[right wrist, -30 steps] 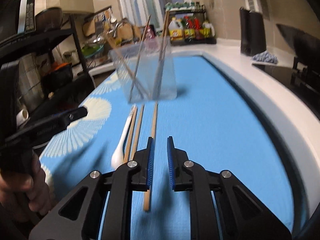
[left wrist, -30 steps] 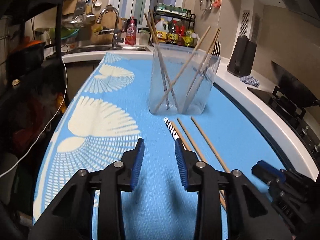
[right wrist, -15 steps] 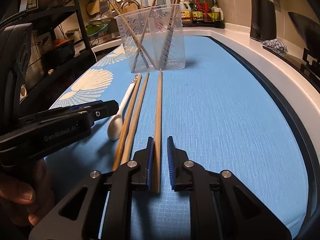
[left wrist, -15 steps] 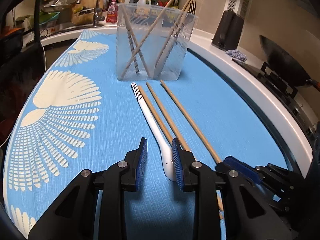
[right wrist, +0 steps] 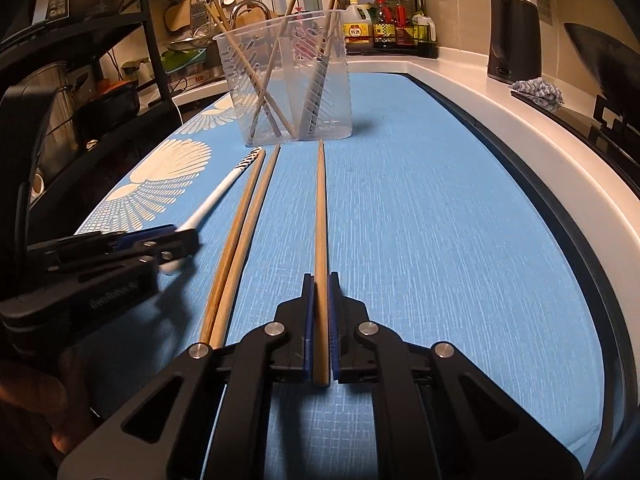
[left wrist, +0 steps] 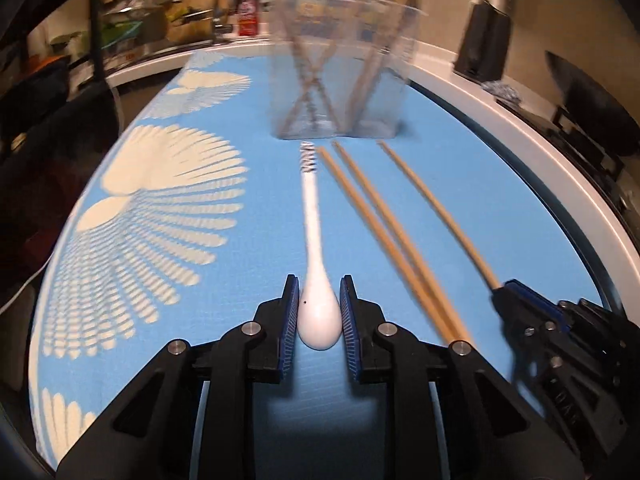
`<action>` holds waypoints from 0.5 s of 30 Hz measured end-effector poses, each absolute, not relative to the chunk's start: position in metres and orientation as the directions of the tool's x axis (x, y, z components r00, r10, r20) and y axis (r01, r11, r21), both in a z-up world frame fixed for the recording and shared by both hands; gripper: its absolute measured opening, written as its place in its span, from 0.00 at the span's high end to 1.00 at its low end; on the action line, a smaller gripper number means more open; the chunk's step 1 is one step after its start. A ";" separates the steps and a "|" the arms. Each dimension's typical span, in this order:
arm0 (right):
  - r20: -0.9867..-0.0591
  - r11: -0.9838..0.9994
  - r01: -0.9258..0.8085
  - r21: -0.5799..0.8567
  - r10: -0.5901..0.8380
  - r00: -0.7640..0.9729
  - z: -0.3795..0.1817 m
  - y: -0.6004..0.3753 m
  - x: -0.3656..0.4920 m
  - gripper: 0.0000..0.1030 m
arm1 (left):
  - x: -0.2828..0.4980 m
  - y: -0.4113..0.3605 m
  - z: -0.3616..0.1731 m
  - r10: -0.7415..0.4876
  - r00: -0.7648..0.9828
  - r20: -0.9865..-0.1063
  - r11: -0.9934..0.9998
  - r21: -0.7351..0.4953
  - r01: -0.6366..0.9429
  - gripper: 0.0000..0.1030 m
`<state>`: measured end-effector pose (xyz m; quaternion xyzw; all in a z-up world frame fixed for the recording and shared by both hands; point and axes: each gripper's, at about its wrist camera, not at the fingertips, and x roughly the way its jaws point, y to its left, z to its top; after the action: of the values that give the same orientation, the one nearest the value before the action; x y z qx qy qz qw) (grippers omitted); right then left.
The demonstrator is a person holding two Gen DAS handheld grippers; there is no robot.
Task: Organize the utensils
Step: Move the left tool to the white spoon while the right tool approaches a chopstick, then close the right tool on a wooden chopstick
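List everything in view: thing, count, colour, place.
spoon: one, white, striped handle end, lying on mat, bowl between left jaws
lone chopstick: one, tan, on mat, near end between right jaws
chopstick pair: two, tan, side by side on mat between spoon and lone chopstick
holder: one, clear plastic, far on mat, chopsticks standing inside
mat: one, blue with white fan pattern, covers counter
bottles: several, on rack behind
left gripper: black, blue pads, closing round spoon
right gripper: black, blue pads, shut on lone chopstick

Left tongs (left wrist: pixel 319 308) have just closed around the white spoon (left wrist: pixel 316 280).
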<state>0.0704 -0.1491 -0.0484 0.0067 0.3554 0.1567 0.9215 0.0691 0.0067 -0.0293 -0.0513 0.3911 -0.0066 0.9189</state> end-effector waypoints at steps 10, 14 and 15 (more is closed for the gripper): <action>-0.632 0.951 -0.286 0.120 0.295 0.717 -0.051 -0.149 0.065 0.92 | 0.041 0.019 -0.036 0.030 0.753 -0.657 0.991 -0.081 -0.109 0.77; -0.630 0.950 -0.290 0.114 0.295 0.719 -0.051 -0.151 0.063 0.92 | 0.042 0.018 -0.036 0.045 0.758 -0.650 0.991 -0.066 -0.116 0.76; -0.629 0.950 -0.289 0.115 0.295 0.720 -0.051 -0.151 0.062 0.92 | 0.043 0.016 -0.036 0.052 0.759 -0.649 0.992 -0.056 -0.116 0.76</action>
<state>0.0617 -0.1512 -0.0507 0.0046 0.3398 0.1575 0.9272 0.0427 0.0165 -0.0360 -0.0464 0.3442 0.0447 0.9367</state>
